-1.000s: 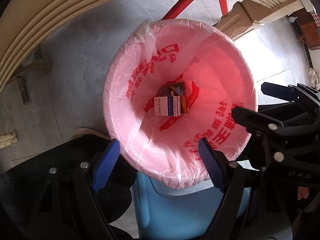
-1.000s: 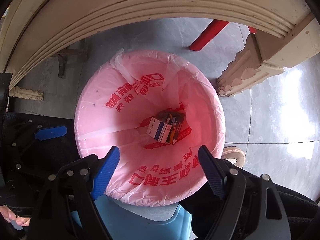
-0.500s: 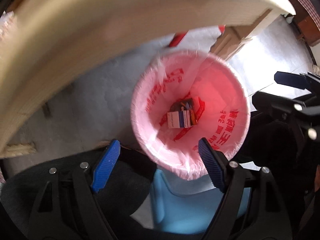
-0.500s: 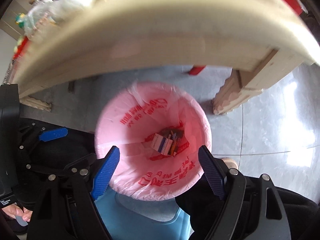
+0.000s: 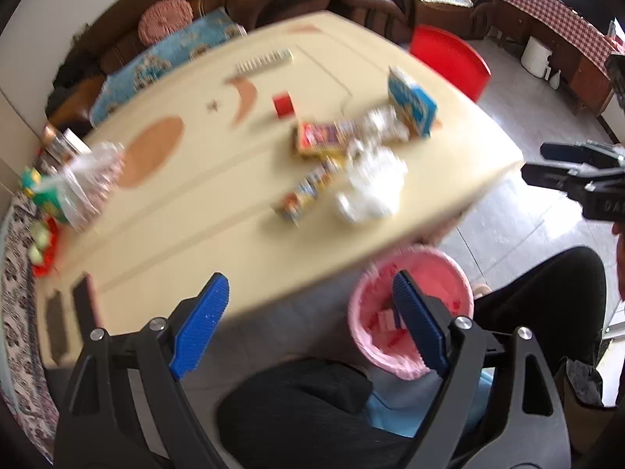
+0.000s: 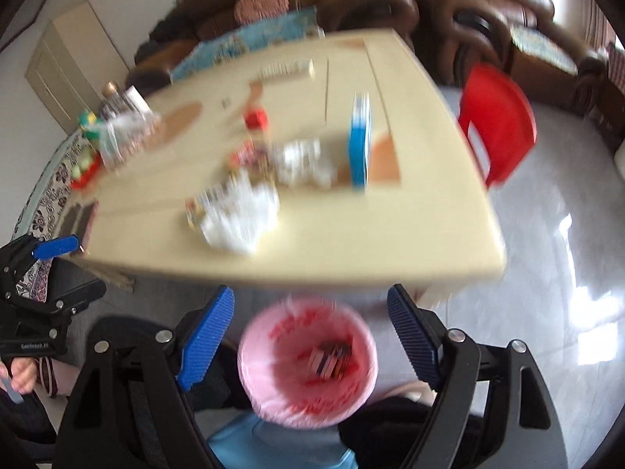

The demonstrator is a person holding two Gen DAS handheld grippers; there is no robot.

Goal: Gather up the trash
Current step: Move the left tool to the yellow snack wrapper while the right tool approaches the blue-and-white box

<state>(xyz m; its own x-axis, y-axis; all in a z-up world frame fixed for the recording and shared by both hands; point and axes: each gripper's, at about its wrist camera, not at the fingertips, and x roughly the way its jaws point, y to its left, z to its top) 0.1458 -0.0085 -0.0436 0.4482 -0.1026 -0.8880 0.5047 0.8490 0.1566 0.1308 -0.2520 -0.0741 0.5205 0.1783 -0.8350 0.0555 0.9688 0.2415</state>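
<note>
A bin with a pink bag (image 5: 441, 273) (image 6: 273, 348) stands on the floor below the table's near edge, with small boxes (image 6: 330, 357) inside. On the cream table (image 5: 218, 211) (image 6: 351, 226) lie crumpled white tissue (image 5: 369, 187) (image 6: 238, 215), colourful wrappers (image 5: 320, 136), a blue carton (image 5: 412, 101) (image 6: 359, 140) and a small red box (image 5: 283, 104). My left gripper (image 5: 312, 328) is open and empty, raised over the table edge. My right gripper (image 6: 310, 340) is open and empty above the bin. Both views are blurred.
A red plastic chair (image 5: 453, 58) (image 6: 500, 121) stands at the table's far right. A clear bag and bottles (image 5: 82, 183) sit at the table's left end. Brown sofas (image 6: 468, 0) line the back wall. Grey tiled floor (image 6: 547, 273) lies to the right.
Both grippers have risen from just above the bin to above table height, bringing the tabletop and its trash into view. Both stayed open and empty.
</note>
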